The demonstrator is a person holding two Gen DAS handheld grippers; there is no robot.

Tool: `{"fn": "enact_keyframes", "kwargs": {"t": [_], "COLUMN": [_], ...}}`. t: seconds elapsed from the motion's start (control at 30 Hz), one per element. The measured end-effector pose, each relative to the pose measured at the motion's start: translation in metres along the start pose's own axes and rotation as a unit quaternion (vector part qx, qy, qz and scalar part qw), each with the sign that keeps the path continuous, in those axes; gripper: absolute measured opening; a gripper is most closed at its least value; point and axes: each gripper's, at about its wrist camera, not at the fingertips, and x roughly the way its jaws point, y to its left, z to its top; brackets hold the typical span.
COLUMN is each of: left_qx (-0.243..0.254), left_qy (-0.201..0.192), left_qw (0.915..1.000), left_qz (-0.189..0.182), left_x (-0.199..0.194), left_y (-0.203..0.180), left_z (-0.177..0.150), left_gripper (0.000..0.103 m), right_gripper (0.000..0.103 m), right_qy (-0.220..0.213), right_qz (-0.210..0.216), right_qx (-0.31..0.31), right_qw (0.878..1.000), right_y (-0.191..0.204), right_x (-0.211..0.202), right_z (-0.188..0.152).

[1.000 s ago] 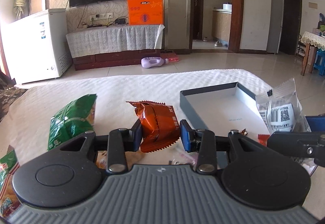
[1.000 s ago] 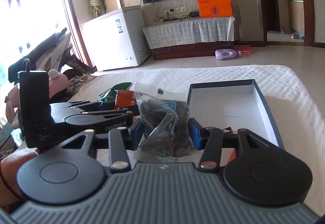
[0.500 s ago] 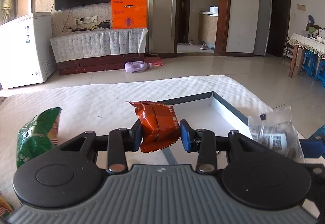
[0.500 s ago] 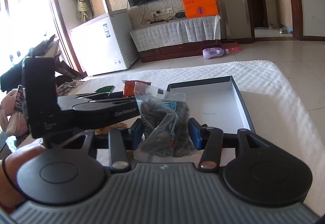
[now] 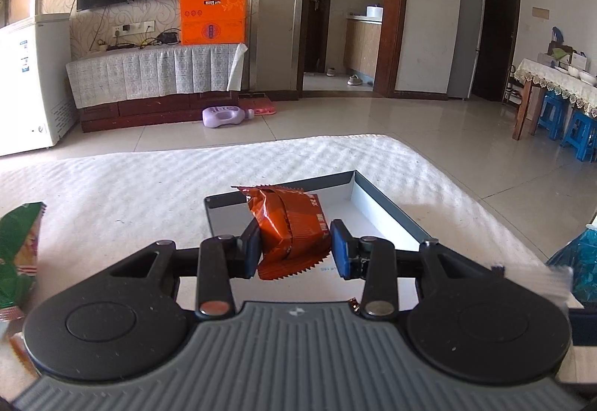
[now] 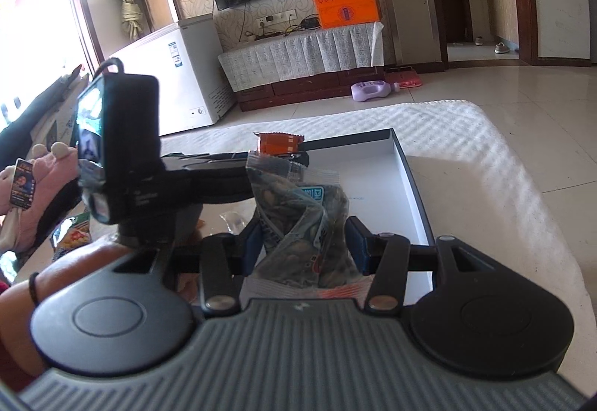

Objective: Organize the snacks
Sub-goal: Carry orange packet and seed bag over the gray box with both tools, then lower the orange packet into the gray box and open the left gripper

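My left gripper (image 5: pixel 294 250) is shut on an orange-brown snack packet (image 5: pixel 293 230), held above the near part of the shallow grey box (image 5: pixel 388 211) with a white floor. In the right wrist view my right gripper (image 6: pixel 301 243) is shut on a clear bag of dark nuts (image 6: pixel 302 224) near the grey box (image 6: pixel 416 194). The left gripper reaches across from the left there, its orange packet (image 6: pixel 279 143) over the box's far left side. A green snack bag (image 5: pixel 18 250) lies at the left edge on the white table cover (image 5: pixel 149 183).
More snack packets (image 6: pixel 72 234) lie low on the left beside a person's forearm (image 6: pixel 56 295). A blue wrapper (image 5: pixel 576 267) shows at the right edge. Beyond the table are a white freezer (image 6: pixel 175 75), a covered TV bench (image 5: pixel 156 75) and a purple bottle (image 5: pixel 224 116) on the floor.
My left gripper has carried the orange packet to the right, from beside the green bag to above the grey box. The right gripper with the nut bag has shifted slightly.
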Motion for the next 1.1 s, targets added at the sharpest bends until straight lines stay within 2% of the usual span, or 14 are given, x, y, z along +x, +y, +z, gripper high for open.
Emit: {"fn": "enact_keyframes", "kwargs": {"t": [0.23,0.5,0.67,1.1], "left_qx": [-0.006,0.001,0.01,0.016], "left_qy": [0.027,0.05,0.066,0.073], "left_qw": [0.9996,0.9986,0.9976,0.9972], "left_qz": [0.001,0.015,0.015,0.009], "left_x": [0.034,0.054,0.061,0.065], "left_y": [-0.001,-0.005,-0.008,-0.007], "left_z": [0.0,0.001,-0.002,-0.003], "left_gripper": [0.044,0.044,0.044,0.045], "right_gripper": [0.051,0.051,0.051,0.051], "right_qy": [0.009,0.02,0.022,0.027], "right_qz": [-0.006,-0.008,-0.009,-0.007], "right_qx": [0.002,0.002,0.003,0.0], "right_qw": [1.0,1.0,1.0,1.0], "right_y": [-0.006,-0.007,-0.006,-0.003], "right_x": [0.004,0.007,0.006,0.006], "right_z": [-0.002,-0.004,-0.005,-0.006]}}
